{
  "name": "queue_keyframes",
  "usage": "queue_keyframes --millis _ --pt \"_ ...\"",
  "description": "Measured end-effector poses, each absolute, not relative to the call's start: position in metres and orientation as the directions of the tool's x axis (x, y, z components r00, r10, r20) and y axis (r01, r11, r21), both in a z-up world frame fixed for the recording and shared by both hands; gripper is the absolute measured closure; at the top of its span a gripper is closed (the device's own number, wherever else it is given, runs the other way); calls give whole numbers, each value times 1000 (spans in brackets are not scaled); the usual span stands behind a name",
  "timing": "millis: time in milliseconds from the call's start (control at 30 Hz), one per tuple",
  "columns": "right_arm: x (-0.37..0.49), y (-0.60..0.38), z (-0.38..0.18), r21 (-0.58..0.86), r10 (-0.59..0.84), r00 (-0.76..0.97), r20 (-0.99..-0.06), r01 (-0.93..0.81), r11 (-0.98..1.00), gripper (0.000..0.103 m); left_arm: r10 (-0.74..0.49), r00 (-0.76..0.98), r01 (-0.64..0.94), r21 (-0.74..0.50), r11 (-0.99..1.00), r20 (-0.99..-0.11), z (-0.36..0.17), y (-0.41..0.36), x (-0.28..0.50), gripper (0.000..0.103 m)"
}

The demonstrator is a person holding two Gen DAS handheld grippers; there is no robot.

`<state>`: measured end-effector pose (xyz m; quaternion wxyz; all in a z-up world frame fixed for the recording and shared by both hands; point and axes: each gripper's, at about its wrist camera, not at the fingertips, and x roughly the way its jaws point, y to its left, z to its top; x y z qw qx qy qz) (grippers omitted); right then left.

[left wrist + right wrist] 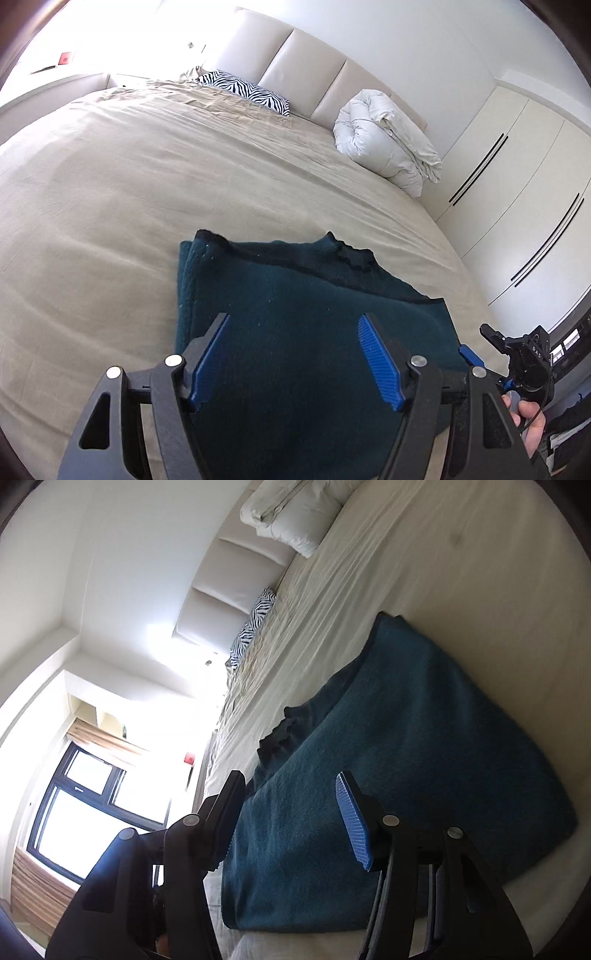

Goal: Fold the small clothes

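A dark teal knitted garment (pixel 295 295) with black scalloped trim lies folded flat on the beige bed (pixel 129 184). My left gripper (pixel 293 321) is open, its blue-padded jaws spread above the garment's near part, holding nothing. The right gripper (pixel 476 343) shows at the garment's right edge in the left wrist view, held by a hand. In the right wrist view the garment (pixel 406 757) fills the middle, and my right gripper (pixel 291 779) is open over its near edge, empty.
A zebra-print pillow (pixel 245 90) and a rolled white duvet (pixel 388 140) lie at the padded headboard (pixel 295 62). White wardrobe doors (pixel 517 184) stand right of the bed. A window (pixel 81 805) shows at the left in the right wrist view.
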<state>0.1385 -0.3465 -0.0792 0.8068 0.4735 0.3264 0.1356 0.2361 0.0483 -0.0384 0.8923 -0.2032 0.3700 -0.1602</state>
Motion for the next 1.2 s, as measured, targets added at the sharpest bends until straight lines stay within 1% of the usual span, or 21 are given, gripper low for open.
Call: queue_keyframes --millis 67,167,267,367,433,467,500,533,567,600,633,700,767,867,900,933,967,1033,1100,1133,1200 --pt "169 -319 -86 844 561 709 -428 92 529 52 -405 662 126 -439 889 -630 -50 39 258 31" --pt "206 -293 -98 858 624 658 -422 67 509 52 -357 631 73 -405 911 -689 -78 46 279 33" --pt "227 -293 -111 854 625 651 -431 70 515 54 -410 649 96 -466 880 -641 -92 62 271 36" --pt "243 -326 -123 885 613 694 -378 77 459 54 -416 644 116 -455 883 -642 -92 62 270 36" --pt "241 -363 -126 876 543 743 -391 120 467 54 -422 646 120 -461 879 -636 -93 63 269 36" --pt "238 -381 -130 882 514 767 -383 139 450 56 -424 648 120 -464 878 -633 -93 63 270 36" --pt "242 -402 -133 902 505 788 -352 141 409 58 -424 650 121 -465 877 -631 -94 63 268 36" --pt "242 -421 -136 905 471 808 -352 165 393 56 -424 652 123 -464 877 -629 -94 63 268 36" --pt "234 -439 -137 891 407 828 -385 218 398 57 -423 653 126 -462 878 -628 -95 63 268 36" --pt "225 -455 -140 896 362 853 -377 236 376 56 -423 654 127 -461 879 -627 -95 63 269 36" --pt "216 -470 -146 909 336 870 -361 248 336 58 -423 655 128 -460 879 -626 -95 63 269 36" --pt "204 -488 -154 930 328 887 -326 239 278 60 -426 654 128 -463 877 -625 -95 63 270 36" --pt "196 -490 -149 913 311 883 -350 247 326 60 -439 652 123 -484 866 -619 -93 67 267 36" --pt "186 -484 -135 875 264 876 -404 286 391 56 -431 663 92 -504 858 -612 -82 80 251 35" --pt "180 -483 -129 872 261 877 -402 280 402 52 -399 677 64 -491 869 -618 -76 86 242 32" --pt "174 -480 -122 866 263 877 -403 273 418 48 -358 698 30 -474 880 -620 -70 92 232 22" --pt "171 -473 -112 859 267 876 -402 261 440 47 -338 725 12 -480 877 -600 -65 101 221 13" --pt "163 -459 -94 844 290 868 -403 229 485 47 -322 750 -20 -506 862 -578 -60 118 206 8" --pt "149 -446 -75 834 337 852 -401 187 519 47 -345 709 -46 -529 847 -615 -68 126 205 7" --pt "150 -434 -70 832 370 837 -402 164 531 44 -378 679 -50 -553 832 -629 -75 128 208 8" --pt "145 -403 -64 817 434 800 -415 118 564 44 -410 648 -53 -576 816 -641 -83 128 210 9"
